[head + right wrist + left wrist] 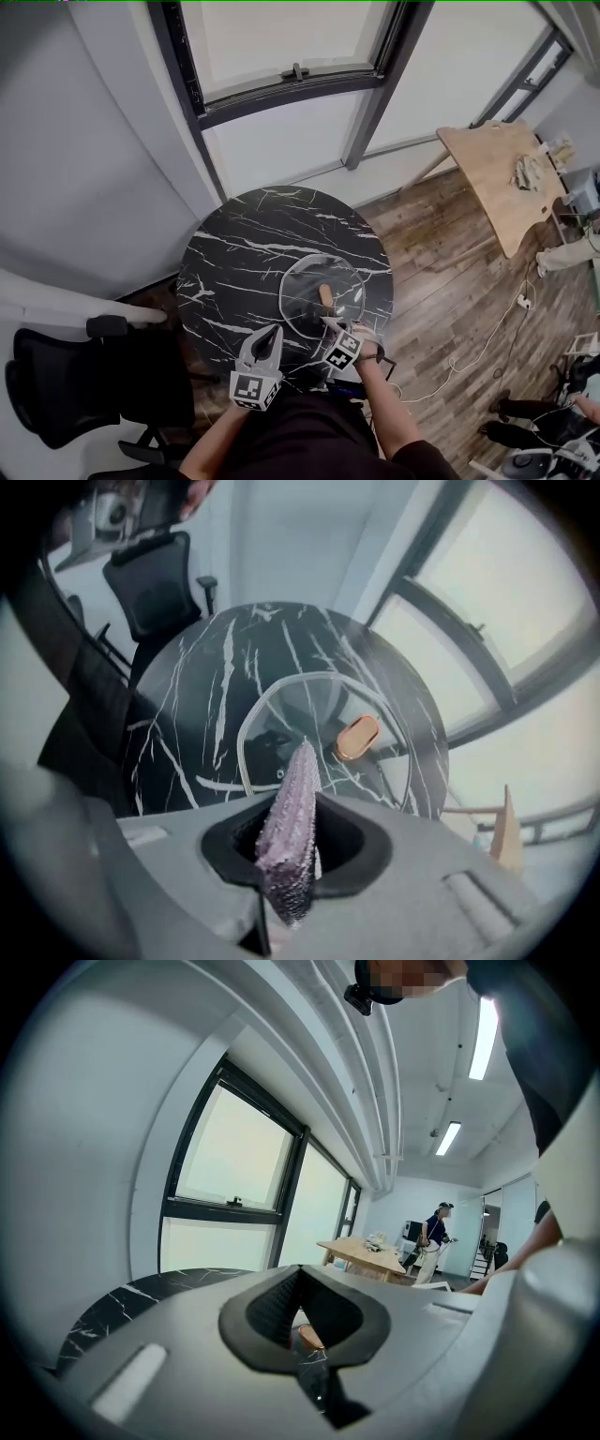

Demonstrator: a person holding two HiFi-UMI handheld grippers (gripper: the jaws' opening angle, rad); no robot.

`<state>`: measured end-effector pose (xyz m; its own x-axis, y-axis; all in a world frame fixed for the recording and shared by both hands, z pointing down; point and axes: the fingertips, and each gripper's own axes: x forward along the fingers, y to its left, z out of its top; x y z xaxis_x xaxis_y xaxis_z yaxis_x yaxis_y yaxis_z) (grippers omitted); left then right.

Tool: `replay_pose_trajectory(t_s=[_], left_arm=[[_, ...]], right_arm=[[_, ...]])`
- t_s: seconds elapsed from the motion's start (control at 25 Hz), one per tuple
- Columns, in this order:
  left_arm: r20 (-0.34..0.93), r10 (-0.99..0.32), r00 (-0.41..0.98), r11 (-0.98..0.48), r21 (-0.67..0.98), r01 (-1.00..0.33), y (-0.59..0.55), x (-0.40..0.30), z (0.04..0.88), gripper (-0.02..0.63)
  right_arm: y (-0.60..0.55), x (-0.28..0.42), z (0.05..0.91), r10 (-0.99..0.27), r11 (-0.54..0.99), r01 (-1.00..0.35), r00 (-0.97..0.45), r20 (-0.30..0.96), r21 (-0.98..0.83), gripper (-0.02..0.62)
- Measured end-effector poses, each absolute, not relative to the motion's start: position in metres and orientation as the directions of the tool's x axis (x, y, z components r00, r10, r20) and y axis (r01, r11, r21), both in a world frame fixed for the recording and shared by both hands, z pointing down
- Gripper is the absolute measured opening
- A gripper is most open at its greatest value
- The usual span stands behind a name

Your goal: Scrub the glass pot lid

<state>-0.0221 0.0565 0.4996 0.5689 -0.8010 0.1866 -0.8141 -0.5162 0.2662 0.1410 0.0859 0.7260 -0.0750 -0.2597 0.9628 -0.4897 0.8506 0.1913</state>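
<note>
Right claw (296, 803) clamps a purple scouring cloth (286, 855) above the glass pot lid (300, 714) on the marble desk (187, 714); left claw (300, 1335) closed, empty.

Rnd blk marble table (234, 253), wood floor (441, 244), lg windows (281, 37), blk office chair (56, 394), wooden desk (502, 178).

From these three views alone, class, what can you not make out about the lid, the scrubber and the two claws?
- Clear glass pot lid: in the head view the right claw hides its near rim.
- Purple glittery scrubbing cloth: no view shows whether its tip touches the glass.
- Left gripper view: the left claw and its grey body hide the lid. Only the brown knob peeks through.
</note>
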Motion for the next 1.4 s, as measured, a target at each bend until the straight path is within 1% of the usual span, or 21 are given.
replay_pose_trajectory(t_s=[0.12, 0.2, 0.28, 0.36, 0.56, 0.68, 0.84, 0.92, 1.0, 1.16, 1.4], left_arm=[[0.175, -0.794, 0.582, -0.529, 0.271, -0.804, 0.059, -0.019, 0.496, 0.003], [0.174, -0.789, 0.59, -0.537, 0.272, -0.798, 0.06, -0.017, 0.494, 0.003], [0.172, -0.784, 0.597, -0.546, 0.268, -0.794, 0.061, -0.014, 0.489, 0.003], [0.164, -0.78, 0.604, -0.555, 0.262, -0.789, 0.06, -0.01, 0.482, 0.003], [0.13, -0.779, 0.613, -0.573, 0.248, -0.781, 0.051, -0.002, 0.455, 0.003], [0.09, -0.782, 0.616, -0.584, 0.24, -0.776, 0.048, 0.001, 0.425, 0.003], [0.035, -0.766, 0.642, -0.626, 0.184, -0.758, 0.059, 0.005, 0.388, 0.003], [0.035, -0.754, 0.656, -0.644, 0.153, -0.749, 0.065, 0.007, 0.382, 0.003], [0.057, -0.748, 0.661, -0.651, 0.131, -0.748, 0.069, 0.007, 0.385, 0.003], [0.058, -0.783, 0.619, -0.607, 0.148, -0.781, 0.068, 0.003, 0.387, 0.003], [0.067, -0.763, 0.643, -0.627, 0.164, -0.761, 0.073, 0.007, 0.394, 0.003]], right_arm=[[0.076, 0.14, 0.69, -0.399, 0.666, -0.741, -0.253, 0.881, 0.089, 0.072], [0.066, 0.145, 0.662, -0.515, 0.554, -0.832, -0.317, 0.796, 0.028, 0.072], [0.054, 0.149, 0.63, -0.632, 0.488, -0.873, -0.346, 0.694, 0.01, 0.072], [0.046, 0.151, 0.598, -0.723, 0.438, -0.899, -0.365, 0.587, -0.019, 0.072], [0.033, 0.167, 0.52, -0.878, 0.28, -0.935, -0.341, 0.336, -0.216, 0.074], [0.036, 0.173, 0.476, -0.926, 0.238, -0.938, -0.297, 0.233, -0.251, 0.074], [0.059, 0.166, 0.427, -0.958, 0.22, -0.959, -0.247, 0.144, -0.178, 0.075], [0.07, 0.161, 0.411, -0.967, 0.209, -0.968, -0.226, 0.12, -0.14, 0.075], [0.079, 0.152, 0.405, -0.966, 0.218, -0.97, -0.231, 0.116, -0.11, 0.075], [0.084, 0.138, 0.405, -0.954, 0.26, -0.961, -0.27, 0.128, -0.089, 0.075], [0.082, 0.141, 0.406, -0.959, 0.236, -0.967, -0.248, 0.136, -0.098, 0.071]])
